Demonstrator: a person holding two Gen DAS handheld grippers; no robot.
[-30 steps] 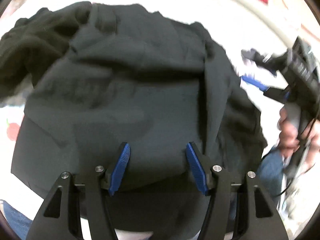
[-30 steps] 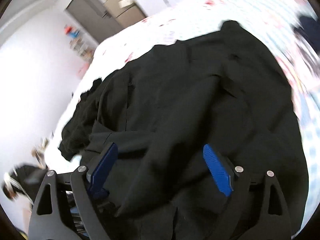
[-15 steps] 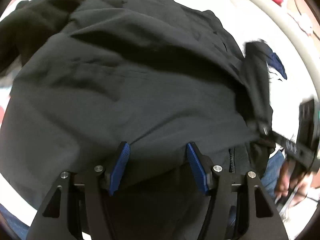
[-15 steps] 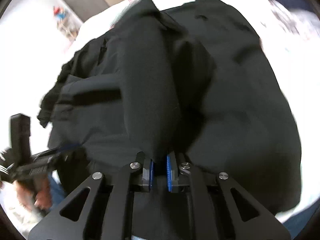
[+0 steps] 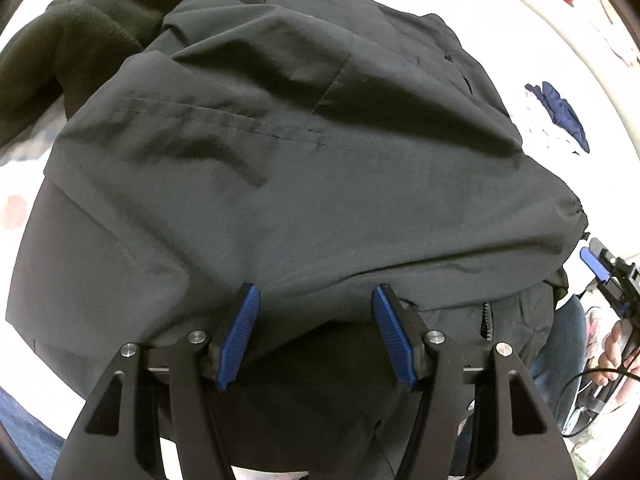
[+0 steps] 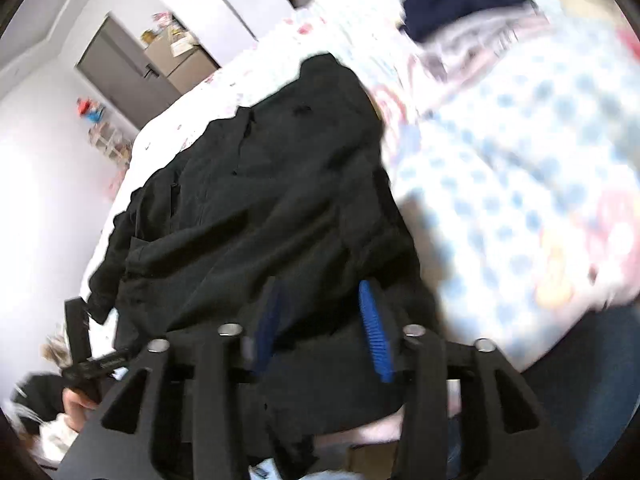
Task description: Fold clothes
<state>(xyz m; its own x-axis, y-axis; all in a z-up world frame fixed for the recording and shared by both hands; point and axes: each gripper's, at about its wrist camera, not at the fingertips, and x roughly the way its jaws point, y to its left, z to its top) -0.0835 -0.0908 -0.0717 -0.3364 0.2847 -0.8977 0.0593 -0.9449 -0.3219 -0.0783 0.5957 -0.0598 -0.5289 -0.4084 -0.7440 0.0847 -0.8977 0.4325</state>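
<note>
Black jacket (image 5: 304,184) on patterned bedsheet (image 6: 520,168)

One black jacket (image 5: 304,168) lay ahead of the left hand-held gripper (image 5: 316,332); one dark fleece garment (image 5: 68,52) sat bunched at its far left. One navy garment (image 5: 564,112) lay far right of that gripper. Two hand-held grippers counted: the left, and the right hand-held gripper (image 6: 324,324), each with two blue pads (image 5: 394,336). One bed (image 6: 500,168) with one patterned sheet. Two hands seen, one per view (image 5: 612,356) (image 6: 78,408). One grey door (image 6: 124,72) far behind the right gripper.
</note>
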